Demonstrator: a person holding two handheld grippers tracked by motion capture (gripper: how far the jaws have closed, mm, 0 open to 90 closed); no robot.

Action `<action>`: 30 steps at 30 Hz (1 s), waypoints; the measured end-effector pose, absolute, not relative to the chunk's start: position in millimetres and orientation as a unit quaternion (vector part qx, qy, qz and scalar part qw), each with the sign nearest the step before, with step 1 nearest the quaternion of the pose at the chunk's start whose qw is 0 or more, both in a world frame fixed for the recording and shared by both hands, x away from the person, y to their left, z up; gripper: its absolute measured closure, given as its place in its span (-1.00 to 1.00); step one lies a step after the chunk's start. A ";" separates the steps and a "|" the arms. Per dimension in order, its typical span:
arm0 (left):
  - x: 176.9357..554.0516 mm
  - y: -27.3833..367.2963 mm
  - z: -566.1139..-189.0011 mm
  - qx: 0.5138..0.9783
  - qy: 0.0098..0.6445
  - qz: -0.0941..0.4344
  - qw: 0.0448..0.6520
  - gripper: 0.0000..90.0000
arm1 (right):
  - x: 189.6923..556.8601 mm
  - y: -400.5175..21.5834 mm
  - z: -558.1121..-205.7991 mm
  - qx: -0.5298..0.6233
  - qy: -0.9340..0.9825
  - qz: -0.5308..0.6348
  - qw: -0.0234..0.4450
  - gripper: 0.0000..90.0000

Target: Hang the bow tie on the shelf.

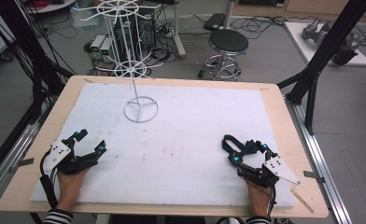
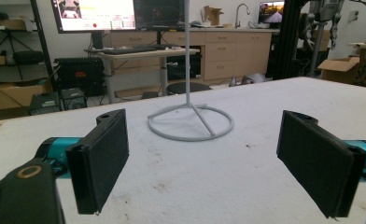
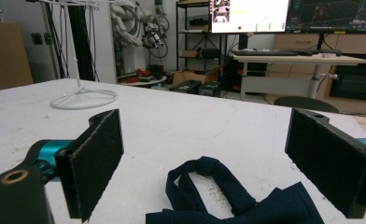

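A wooden table (image 1: 284,112) carries a white pad (image 1: 195,140) covering most of its top. On the floor beyond the far edge stands a round black stool (image 1: 228,42) on a chrome base. To its left sit computer units (image 1: 102,46) amid tangled cables (image 1: 162,51). Black frame struts (image 1: 328,44) rise at the right. Monitors (image 2: 95,14) stand on a desk (image 2: 148,50) behind.

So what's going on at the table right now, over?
Left gripper open, holding nothing. Right gripper open, dark cloth strap lying between its jaws. White wire rack upright at the far side; nothing in the way.
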State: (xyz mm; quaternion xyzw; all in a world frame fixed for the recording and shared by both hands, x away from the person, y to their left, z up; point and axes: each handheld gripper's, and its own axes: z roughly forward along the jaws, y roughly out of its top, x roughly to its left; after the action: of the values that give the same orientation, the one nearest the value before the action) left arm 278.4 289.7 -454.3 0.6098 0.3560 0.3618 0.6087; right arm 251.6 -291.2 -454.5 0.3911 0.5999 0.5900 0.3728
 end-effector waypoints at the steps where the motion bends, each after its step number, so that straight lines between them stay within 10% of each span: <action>1: 278.3 289.6 -454.4 0.609 0.356 0.362 0.609 -0.62 | 251.3 -290.8 -454.5 0.395 0.600 0.590 0.369 -0.76; 30: 278.8 288.2 -454.1 0.612 0.356 0.364 0.605 -0.62 | 256.3 -289.6 -452.3 0.403 0.617 0.574 0.358 -0.77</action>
State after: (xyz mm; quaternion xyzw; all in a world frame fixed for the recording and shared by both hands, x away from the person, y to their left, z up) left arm 278.8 288.2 -454.1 0.6125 0.3556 0.3636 0.6051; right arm 256.3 -289.6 -452.3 0.4028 0.6166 0.5738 0.3583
